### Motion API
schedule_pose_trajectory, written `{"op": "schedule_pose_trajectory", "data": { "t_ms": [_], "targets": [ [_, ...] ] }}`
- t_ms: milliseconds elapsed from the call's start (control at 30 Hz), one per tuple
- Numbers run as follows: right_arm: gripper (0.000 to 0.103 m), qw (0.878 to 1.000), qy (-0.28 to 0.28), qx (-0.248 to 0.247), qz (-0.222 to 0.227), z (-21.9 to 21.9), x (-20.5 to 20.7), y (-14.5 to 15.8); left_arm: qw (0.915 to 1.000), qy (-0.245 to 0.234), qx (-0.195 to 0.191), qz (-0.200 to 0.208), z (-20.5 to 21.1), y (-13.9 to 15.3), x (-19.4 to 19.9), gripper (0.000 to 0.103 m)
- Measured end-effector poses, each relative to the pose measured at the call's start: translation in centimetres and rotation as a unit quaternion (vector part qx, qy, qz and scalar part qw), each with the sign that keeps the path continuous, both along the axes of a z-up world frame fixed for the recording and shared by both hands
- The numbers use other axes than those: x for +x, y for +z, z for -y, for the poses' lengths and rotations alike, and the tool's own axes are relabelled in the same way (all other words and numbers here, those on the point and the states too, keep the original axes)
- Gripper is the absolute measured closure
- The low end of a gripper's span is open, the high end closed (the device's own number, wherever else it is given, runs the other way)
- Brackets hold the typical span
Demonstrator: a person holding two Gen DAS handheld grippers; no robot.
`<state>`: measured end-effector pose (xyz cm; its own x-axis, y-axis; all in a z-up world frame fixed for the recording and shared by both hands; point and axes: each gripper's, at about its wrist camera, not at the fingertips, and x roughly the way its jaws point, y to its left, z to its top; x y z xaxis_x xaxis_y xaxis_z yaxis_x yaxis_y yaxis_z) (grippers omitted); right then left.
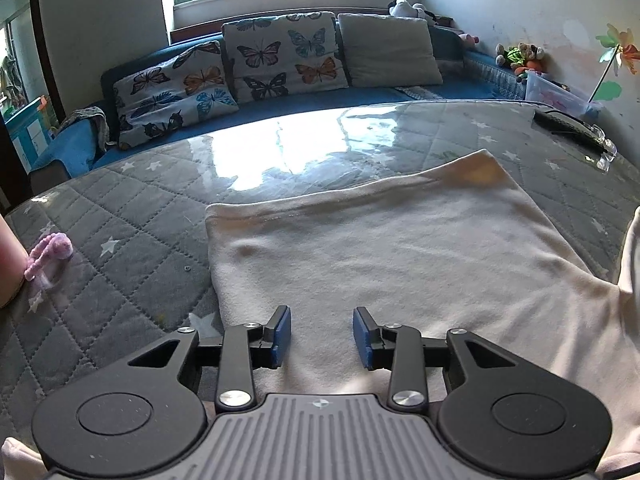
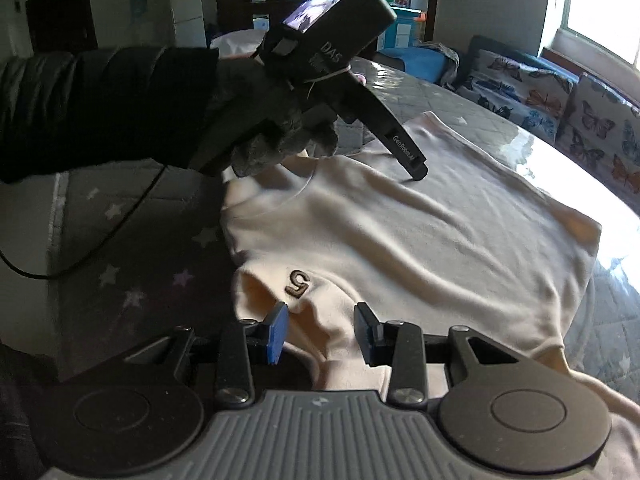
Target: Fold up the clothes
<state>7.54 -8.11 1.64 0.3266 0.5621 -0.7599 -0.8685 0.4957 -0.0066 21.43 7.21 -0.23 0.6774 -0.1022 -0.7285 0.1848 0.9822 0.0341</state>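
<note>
A cream sweatshirt (image 1: 400, 260) lies flat on the grey star-quilted table (image 1: 120, 208). In the left wrist view my left gripper (image 1: 322, 314) stands open just above the shirt's near part, with nothing between its blue pads. The right wrist view shows the same sweatshirt (image 2: 400, 236) with its round collar (image 2: 288, 196) and a small brown "5" badge (image 2: 298, 282). My right gripper (image 2: 322, 308) is open over the shoulder area beside the badge. A gloved hand (image 2: 272, 128) holds the left gripper (image 2: 416, 170), whose tip rests on the shirt past the collar.
A blue sofa with butterfly cushions (image 1: 260, 56) runs behind the table. On the table lie a pink knitted item (image 1: 52, 252) at the left edge and a black object (image 1: 568, 128) at the far right. A black cable (image 2: 100, 240) crosses the table.
</note>
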Motion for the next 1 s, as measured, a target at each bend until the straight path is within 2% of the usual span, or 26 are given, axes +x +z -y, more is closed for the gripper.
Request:
{"op": "schedule_pose_trajectory", "data": {
  "t_ms": [167,233,300,633,800,867,1000],
  "targets": [
    [0.073,1.0,0.006,-0.009,0.029,-1.0,-0.2,-0.7,0.9999,0.003,-0.009,0.004,-0.4,0.5,0.1,0.065],
    [0.094,0.999,0.009,-0.012,0.034,-1.1,-0.2,-0.8,0.9999,0.006,-0.01,0.004,-0.5,0.5,0.3,0.065],
    [0.098,0.999,0.017,-0.011,0.037,-1.0,-0.5,-0.6,0.9999,0.01,-0.009,0.003,-0.5,0.4,0.5,0.065],
    [0.099,0.997,0.064,-0.025,0.042,-0.2,-2.6,0.3,0.9998,0.017,-0.007,-0.001,-0.9,-0.2,0.9,0.065],
    [0.099,0.997,0.057,-0.03,0.036,0.0,-2.3,-0.1,0.9999,0.017,-0.004,0.002,-0.8,0.0,0.7,0.065],
    [0.097,0.998,0.049,-0.025,0.025,0.2,-1.9,0.1,0.9999,0.014,0.0,0.005,-0.6,0.2,0.3,0.065],
    [0.086,0.999,0.032,-0.002,0.005,1.2,-1.7,1.0,0.9998,-0.009,-0.001,0.02,0.0,1.2,-1.9,0.065]
  ]
}}
